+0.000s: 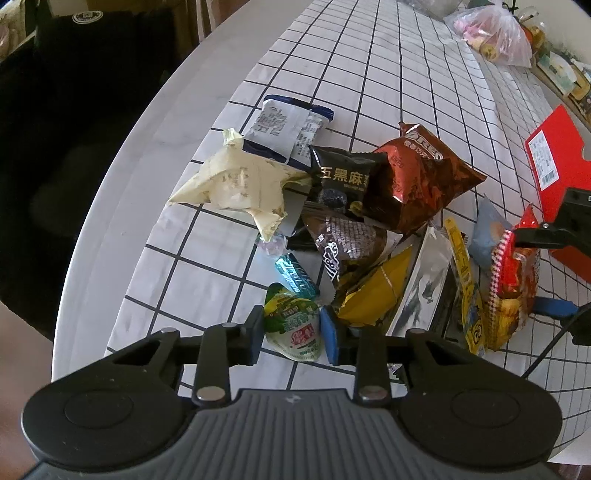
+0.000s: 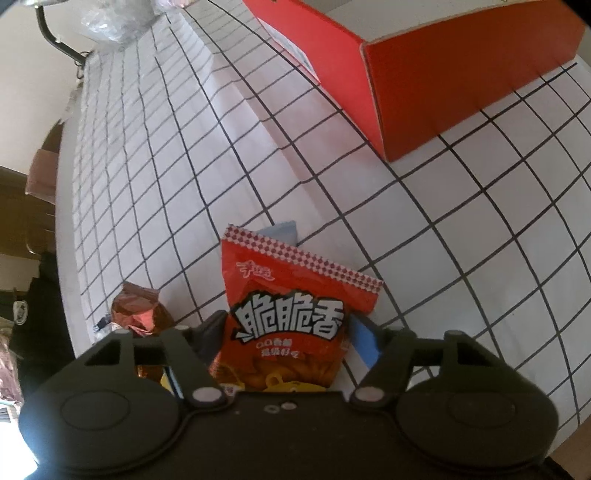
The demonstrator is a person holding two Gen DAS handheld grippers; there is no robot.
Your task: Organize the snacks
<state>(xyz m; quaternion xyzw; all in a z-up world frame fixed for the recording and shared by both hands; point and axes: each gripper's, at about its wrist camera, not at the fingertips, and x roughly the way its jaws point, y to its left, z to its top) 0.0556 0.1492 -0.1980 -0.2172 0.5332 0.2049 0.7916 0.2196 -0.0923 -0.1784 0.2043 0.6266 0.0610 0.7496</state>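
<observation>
A heap of snack packets (image 1: 354, 221) lies on the checked tablecloth (image 1: 388, 74). My left gripper (image 1: 291, 332) is shut on a small green jelly cup (image 1: 293, 321) at the heap's near edge. My right gripper (image 2: 286, 339) has its jaws around a red crisp packet (image 2: 291, 314) with white lettering; the same packet shows in the left wrist view (image 1: 511, 291) between the right gripper's fingers (image 1: 554, 308). A red box (image 2: 424, 66) stands beyond the right gripper, also seen in the left wrist view (image 1: 557, 162).
The heap includes a cream wrapper (image 1: 236, 181), a white and blue packet (image 1: 284, 129), a brown Oreo bag (image 1: 417, 177), a black packet (image 1: 343, 177), yellow packets (image 1: 376, 291) and a blue packet (image 1: 487, 232). A plastic bag (image 1: 495, 33) sits far back. The table edge (image 1: 122, 184) runs left.
</observation>
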